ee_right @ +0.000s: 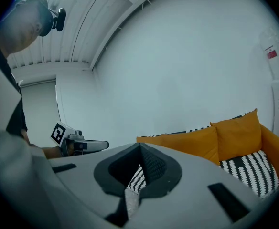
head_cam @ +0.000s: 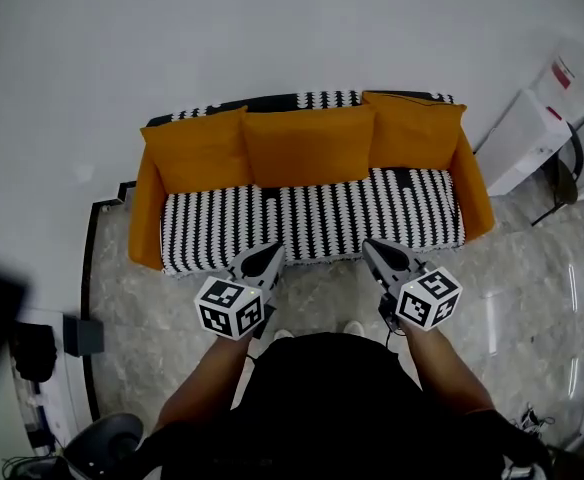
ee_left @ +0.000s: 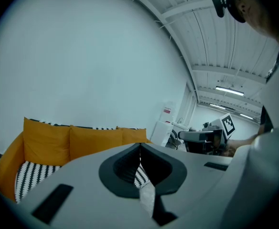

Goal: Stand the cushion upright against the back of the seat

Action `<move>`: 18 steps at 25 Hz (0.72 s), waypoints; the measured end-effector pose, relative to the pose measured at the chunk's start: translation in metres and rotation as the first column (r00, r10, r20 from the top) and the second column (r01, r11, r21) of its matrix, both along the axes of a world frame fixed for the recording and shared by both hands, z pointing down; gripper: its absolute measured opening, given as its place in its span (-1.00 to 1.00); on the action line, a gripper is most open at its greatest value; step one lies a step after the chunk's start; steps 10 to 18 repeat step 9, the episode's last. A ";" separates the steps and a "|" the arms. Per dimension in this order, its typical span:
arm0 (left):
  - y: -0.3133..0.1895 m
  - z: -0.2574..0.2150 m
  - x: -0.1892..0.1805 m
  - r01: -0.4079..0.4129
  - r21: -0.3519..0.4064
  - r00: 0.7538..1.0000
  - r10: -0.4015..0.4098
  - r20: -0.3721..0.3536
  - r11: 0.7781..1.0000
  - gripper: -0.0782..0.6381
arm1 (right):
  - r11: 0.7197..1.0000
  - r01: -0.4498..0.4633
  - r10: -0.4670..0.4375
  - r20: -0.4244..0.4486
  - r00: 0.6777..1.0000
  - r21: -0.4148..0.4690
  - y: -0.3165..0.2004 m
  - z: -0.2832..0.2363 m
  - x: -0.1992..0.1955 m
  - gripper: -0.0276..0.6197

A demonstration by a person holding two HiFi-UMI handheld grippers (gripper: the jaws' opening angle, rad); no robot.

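Fingers (ee_left: 123,168) of left gripper (ee_left: 140,147): pressed together tip to tip, pinching nothing. Same for right gripper (ee_right: 140,147): fingers (ee_right: 156,168) shut flat against each other, with only a sliver of striped seat fabric seen past the tips.

Head view: found both grippers at lower centre of frame, side by side and apart. Marker cubes trail behind the tips, one at left (head_cam: 232,308), one at right (head_cam: 429,298). Tips overlap the front edge of the sofa (head_cam: 312,223) in the picture, well short of any cushion.

Counted three orange cushions across upper centre of frame: left cushion (head_cam: 197,151), middle cushion (head_cam: 310,146), right cushion (head_cam: 412,128). All upright, leaning on the sofa back, set edge to edge in a row. Cannot tell which one the task means. Seat and back covered in black-and-white pattern, with an orange arm at each end.

Noted white cabinet (head_cam: 527,138) at upper right, near the sofa's right-hand arm. Marbled floor (head_cam: 532,268) along lower frame, plain pale wall (head_cam: 272,28) filling the top. Forearms and dark top of the person at bottom centre.
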State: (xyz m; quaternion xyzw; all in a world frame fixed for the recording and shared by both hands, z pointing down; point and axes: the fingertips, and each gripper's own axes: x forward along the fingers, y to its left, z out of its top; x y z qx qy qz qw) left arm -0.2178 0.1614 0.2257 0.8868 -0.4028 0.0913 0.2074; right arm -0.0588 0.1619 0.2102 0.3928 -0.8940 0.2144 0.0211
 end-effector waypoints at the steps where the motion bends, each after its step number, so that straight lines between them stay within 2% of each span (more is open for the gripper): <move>1: 0.000 -0.001 0.001 0.000 0.002 1.000 0.000 0.001 1.000 -0.73 | 1.000 0.001 -0.001 0.002 1.000 0.000 0.000 0.000 0.000 -0.81; 18: 0.004 0.002 0.001 0.003 0.006 1.000 -0.003 0.003 1.000 -0.73 | 1.000 0.002 -0.002 0.010 1.000 -0.007 0.006 0.005 0.001 -0.81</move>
